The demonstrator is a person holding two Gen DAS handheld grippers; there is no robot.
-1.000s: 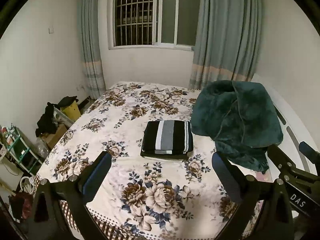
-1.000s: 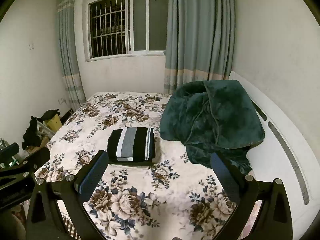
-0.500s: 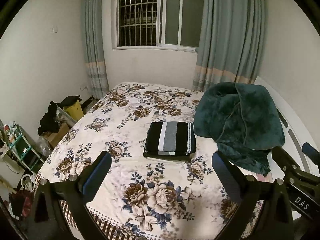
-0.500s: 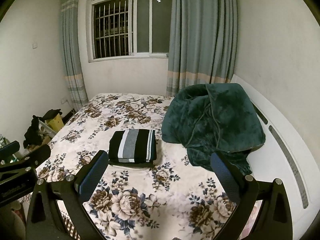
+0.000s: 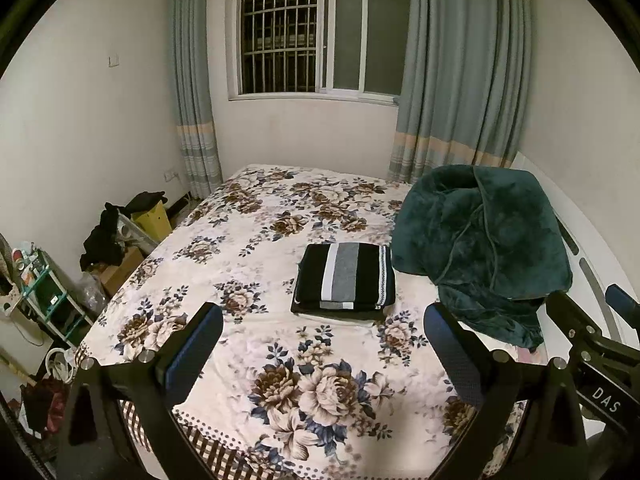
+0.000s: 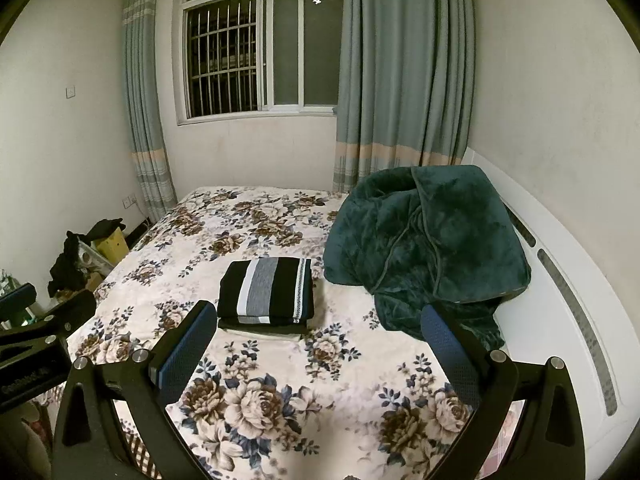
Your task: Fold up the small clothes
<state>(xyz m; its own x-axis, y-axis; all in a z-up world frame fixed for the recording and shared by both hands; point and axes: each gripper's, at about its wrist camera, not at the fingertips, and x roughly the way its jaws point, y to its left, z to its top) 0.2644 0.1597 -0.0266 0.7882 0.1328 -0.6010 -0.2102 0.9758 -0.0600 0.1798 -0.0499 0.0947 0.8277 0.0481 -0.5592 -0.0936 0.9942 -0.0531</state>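
- lying folded on the bed [image 5: 248, 240], a striped garment [image 5: 346, 276] is seen as a neat rectangle, black with white and grey bands; a second dark folded layer and a pale edge are visible beneath it, so a small stack is judged to be there.
- the stack is placed near the middle of the floral cover, just beside a heaped green blanket [image 5: 480, 236], which is not judged to be part of the task.
- the left claw [image 5: 323, 346] is held apart and empty, well short of the stack.
- the right claw [image 6: 318, 344] is likewise held apart, nothing gripped.
- no unfolded small clothes are seen on the bed; folding is judged done or nearly so.
- dark clothing [image 5: 102, 236] is noted on clutter by the wall; whether it is to be folded cannot be told.
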